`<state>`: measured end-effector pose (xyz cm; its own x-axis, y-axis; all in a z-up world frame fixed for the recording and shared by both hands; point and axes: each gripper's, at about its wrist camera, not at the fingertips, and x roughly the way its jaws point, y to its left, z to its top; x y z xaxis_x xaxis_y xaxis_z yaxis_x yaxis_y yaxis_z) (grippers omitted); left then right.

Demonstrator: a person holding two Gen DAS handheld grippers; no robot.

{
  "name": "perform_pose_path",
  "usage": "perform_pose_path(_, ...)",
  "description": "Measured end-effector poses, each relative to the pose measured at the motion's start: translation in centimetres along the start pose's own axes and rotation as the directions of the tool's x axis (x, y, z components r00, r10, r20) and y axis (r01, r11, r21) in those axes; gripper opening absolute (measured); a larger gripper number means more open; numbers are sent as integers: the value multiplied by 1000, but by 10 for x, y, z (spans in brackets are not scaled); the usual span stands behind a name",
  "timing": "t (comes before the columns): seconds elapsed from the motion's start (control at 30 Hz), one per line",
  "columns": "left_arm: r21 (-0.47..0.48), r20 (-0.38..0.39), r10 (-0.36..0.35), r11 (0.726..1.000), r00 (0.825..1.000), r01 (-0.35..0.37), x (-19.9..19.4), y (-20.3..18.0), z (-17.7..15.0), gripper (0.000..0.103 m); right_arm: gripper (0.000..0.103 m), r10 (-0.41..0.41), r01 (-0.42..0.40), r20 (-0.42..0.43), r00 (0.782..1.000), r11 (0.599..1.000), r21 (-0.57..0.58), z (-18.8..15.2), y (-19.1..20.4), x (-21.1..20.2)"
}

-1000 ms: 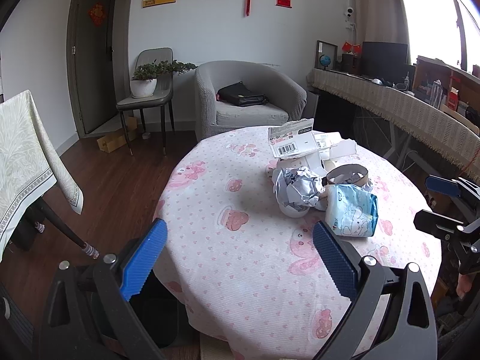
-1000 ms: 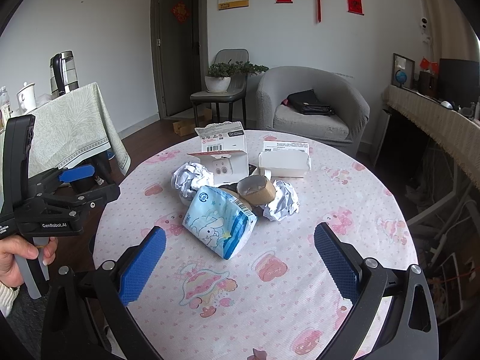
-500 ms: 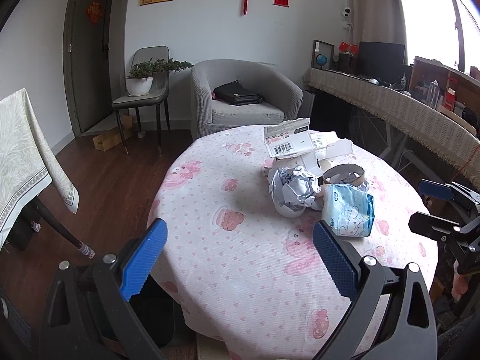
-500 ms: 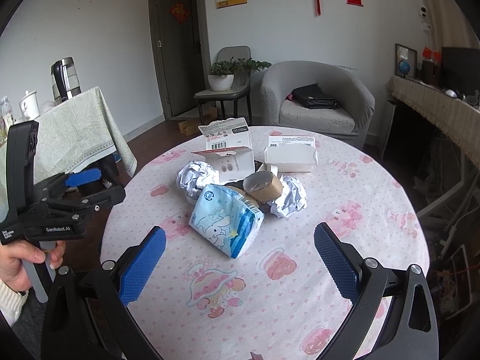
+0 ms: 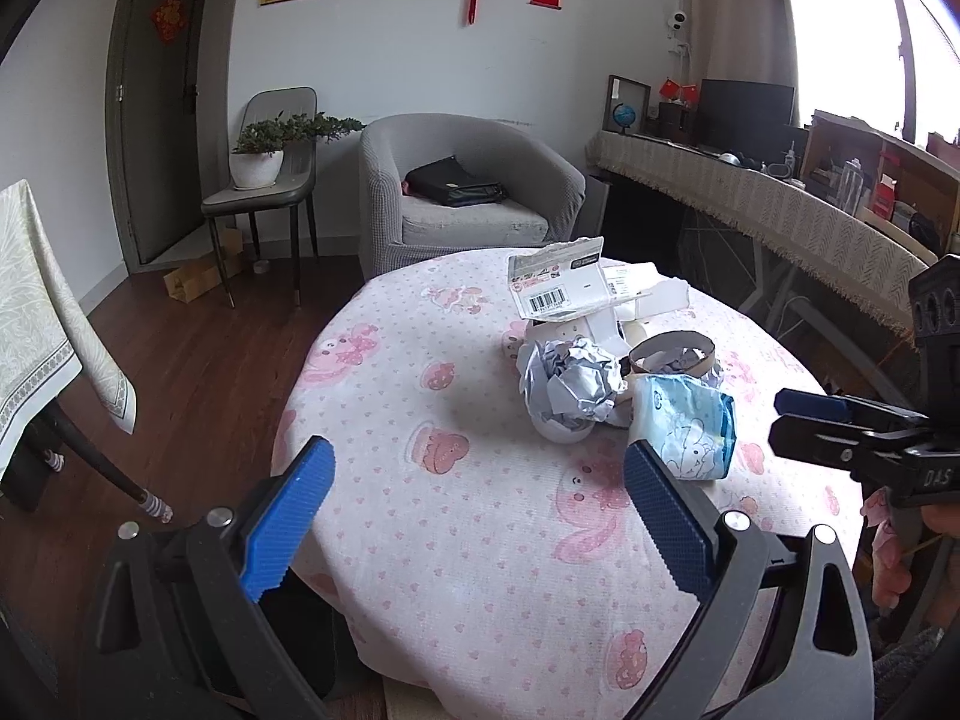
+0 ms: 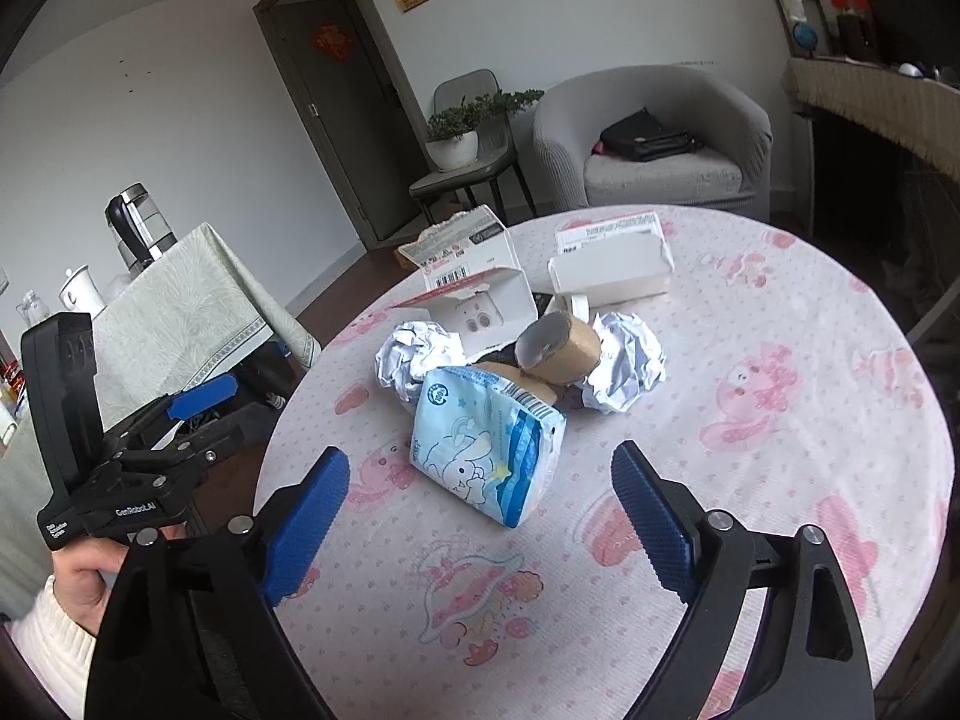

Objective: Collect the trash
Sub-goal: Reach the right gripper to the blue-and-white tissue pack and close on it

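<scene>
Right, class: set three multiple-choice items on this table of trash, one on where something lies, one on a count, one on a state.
1. Where does the blue tissue pack lie?
A. at the pile's near edge, closest to the right gripper
B. on the armchair
C. inside the open white box

2. How many crumpled paper balls are in the pile?
A. none
B. two
C. five

3. How do both grippers stand?
A. shut on paper
B. open and empty
C. one holds the tape roll

Answers:
1 A: the pack sits just ahead of the right gripper's fingers.
2 B: one crumpled paper ball lies left of the tape roll, another right of it.
3 B: the left gripper and the right one both show wide gaps holding nothing.
</scene>
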<state>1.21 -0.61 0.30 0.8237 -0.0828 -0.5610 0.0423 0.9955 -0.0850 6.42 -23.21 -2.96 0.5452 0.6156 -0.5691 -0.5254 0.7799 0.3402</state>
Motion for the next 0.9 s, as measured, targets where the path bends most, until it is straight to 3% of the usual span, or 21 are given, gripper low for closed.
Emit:
perform_pose_path(0.17,-10,-1,-39,999,999,39,6,-3,6,90,78,24,-23,-33,999,999,34,0,-3,10)
perform_pose_path(0.57,-29,-56,-143,990,988,141,37,-20,18,75,69,71,-65,-66,995,994,92,8,-16,28)
perform_pose_path(0.67,-12,-67,-140,990,988,139,42,-24,21,74,67,84,-75,-61,995,987,141,6,-24,33)
perform_pose_path(0.9,-13,-102,-159,987,982,158,57,-27,23,70,47,136,-121,-55,989,970,213,5,-32,41)
